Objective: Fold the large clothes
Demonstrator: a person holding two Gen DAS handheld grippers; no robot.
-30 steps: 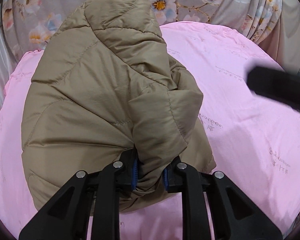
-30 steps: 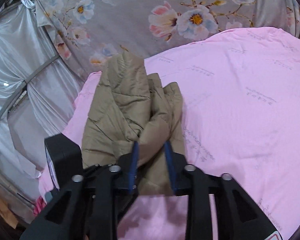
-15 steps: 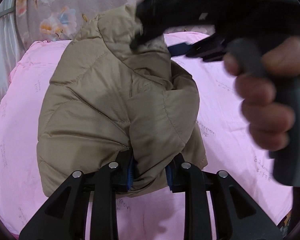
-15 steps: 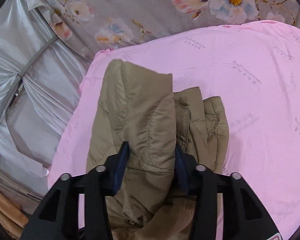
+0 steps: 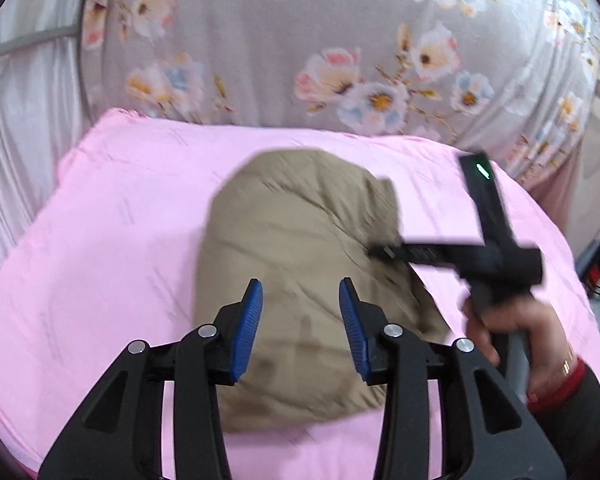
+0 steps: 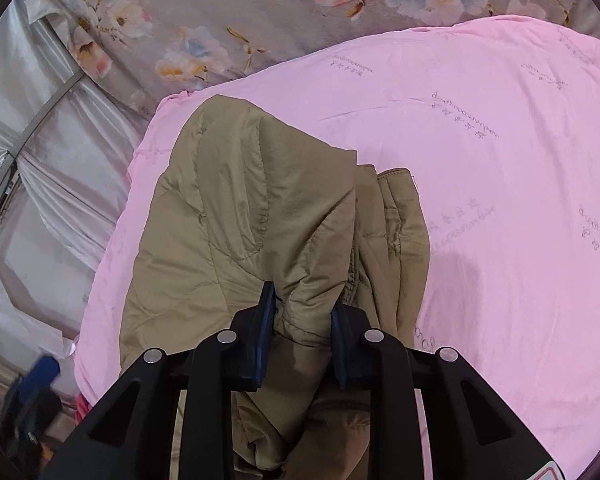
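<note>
A tan quilted jacket (image 5: 300, 248) lies in a folded bundle on the pink sheet (image 5: 112, 216). My left gripper (image 5: 300, 304) is open and empty, held above the near part of the bundle. In the left wrist view the right gripper (image 5: 384, 250) reaches in from the right and meets the jacket's right edge. In the right wrist view my right gripper (image 6: 302, 304) is shut on a fold of the jacket (image 6: 244, 208), and the rest of the jacket lies on the pink sheet (image 6: 500, 168).
A grey floral cloth (image 5: 340, 48) hangs behind the pink surface. Silvery curtain fabric (image 6: 40, 184) hangs at the left. The left gripper's body (image 6: 28, 392) shows blurred at the lower left of the right wrist view. The pink surface's left edge drops off there.
My left gripper has opened, let go of the jacket and pulled back. The jacket has settled into a flatter bundle. The right gripper still grips its fold.
</note>
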